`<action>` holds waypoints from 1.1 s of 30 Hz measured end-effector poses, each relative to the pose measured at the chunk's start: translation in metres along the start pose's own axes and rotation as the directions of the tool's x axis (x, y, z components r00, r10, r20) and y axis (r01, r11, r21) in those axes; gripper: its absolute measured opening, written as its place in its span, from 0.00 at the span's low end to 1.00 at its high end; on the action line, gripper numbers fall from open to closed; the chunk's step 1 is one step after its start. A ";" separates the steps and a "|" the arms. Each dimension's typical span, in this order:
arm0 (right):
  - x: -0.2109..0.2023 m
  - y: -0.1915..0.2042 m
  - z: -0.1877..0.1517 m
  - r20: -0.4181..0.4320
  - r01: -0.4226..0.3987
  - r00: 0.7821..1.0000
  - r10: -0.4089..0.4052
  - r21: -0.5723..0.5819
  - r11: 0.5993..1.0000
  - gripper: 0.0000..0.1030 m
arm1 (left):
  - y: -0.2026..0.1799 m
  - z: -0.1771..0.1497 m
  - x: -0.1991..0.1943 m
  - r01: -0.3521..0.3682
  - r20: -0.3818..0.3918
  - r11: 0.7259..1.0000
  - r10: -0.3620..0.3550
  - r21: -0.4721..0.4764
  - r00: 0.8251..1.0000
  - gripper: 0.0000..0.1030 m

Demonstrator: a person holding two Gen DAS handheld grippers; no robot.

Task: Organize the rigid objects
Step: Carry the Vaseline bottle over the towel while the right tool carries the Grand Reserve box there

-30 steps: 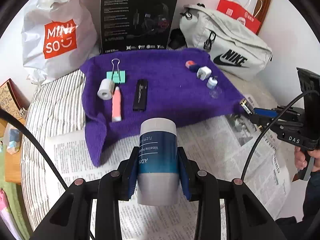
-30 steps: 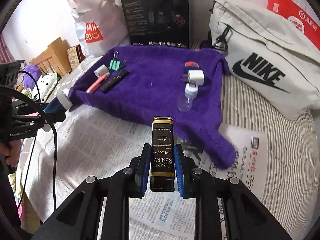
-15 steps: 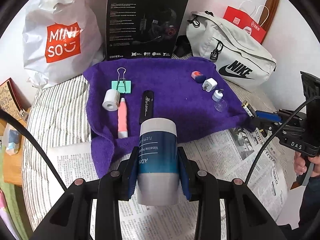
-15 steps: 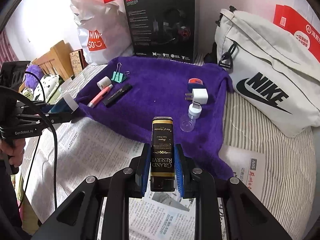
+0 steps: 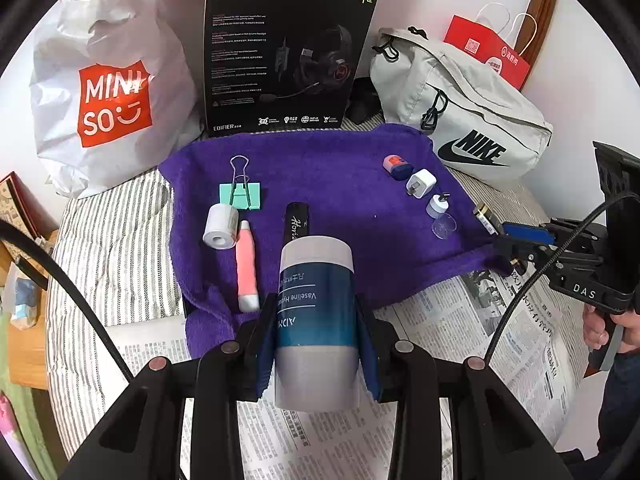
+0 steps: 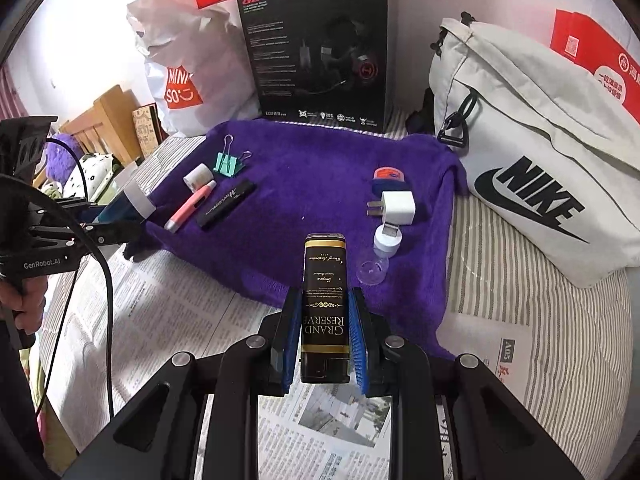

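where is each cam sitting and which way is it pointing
Left wrist: on the left gripper, shut on a tube, facing the towel; right gripper at right edge.
Right wrist: on the right gripper, shut on a lighter, facing the towel from the right; left gripper at left edge.
Shared: towel, clip, charger, headset box.

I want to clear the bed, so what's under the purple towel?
Under the purple towel lie striped bedding at the right and back, and newspaper under its near edge. Anything beneath its middle is covered.
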State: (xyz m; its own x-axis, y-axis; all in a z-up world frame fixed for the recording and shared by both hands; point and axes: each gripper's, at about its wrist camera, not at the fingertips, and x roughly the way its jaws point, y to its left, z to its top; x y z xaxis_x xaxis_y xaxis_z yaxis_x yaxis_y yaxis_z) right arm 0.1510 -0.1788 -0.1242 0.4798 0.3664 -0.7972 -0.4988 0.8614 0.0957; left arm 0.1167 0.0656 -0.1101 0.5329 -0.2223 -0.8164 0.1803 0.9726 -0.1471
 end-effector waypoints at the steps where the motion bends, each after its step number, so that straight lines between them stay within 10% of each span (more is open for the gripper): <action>1: 0.001 0.000 0.002 0.000 0.000 1.000 0.000 0.002 1.000 0.23 | 0.001 0.001 0.001 -0.005 0.000 1.000 0.005 -0.002 1.000 0.33; 33: 0.097 -0.011 0.064 -0.076 0.005 0.997 -0.001 0.051 0.999 0.23 | 0.030 0.028 0.035 -0.001 -0.020 0.999 0.000 -0.035 1.000 0.33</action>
State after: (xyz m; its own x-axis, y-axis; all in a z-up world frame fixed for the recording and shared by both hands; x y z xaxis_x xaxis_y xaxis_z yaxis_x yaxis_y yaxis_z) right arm 0.2493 -0.1307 -0.1642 0.4240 0.3377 -0.8404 -0.4590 0.8800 0.1221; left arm 0.1637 0.0849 -0.1276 0.5163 -0.2209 -0.8274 0.1510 0.9745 -0.1659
